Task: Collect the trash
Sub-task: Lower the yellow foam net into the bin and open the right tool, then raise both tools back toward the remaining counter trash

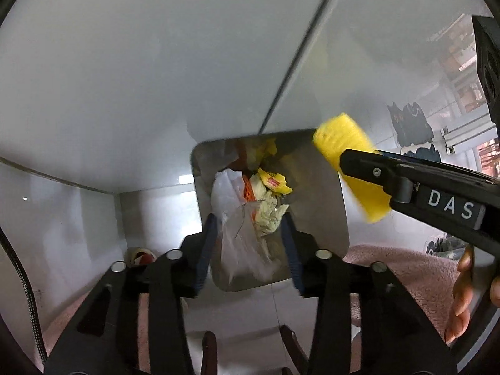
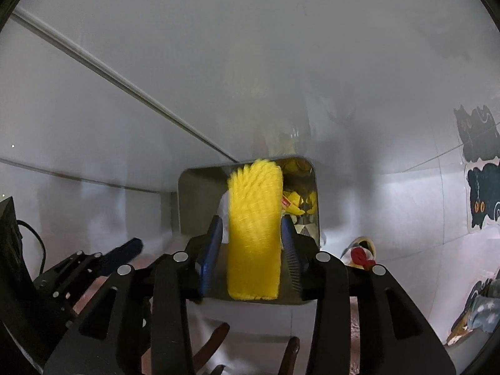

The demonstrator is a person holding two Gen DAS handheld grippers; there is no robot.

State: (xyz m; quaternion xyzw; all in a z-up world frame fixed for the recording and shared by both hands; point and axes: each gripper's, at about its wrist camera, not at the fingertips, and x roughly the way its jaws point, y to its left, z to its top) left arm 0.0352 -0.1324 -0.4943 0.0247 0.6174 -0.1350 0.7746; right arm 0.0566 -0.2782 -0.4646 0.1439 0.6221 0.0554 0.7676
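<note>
My left gripper (image 1: 250,243) hung over the open bin (image 1: 331,206), the plastic bag (image 1: 231,218) between my jaws and above the crumpled wrappers (image 1: 272,200) in the bin. My right gripper (image 2: 250,250) stood over the bin's right side, the sponge (image 2: 253,234) between its jaws.
</note>
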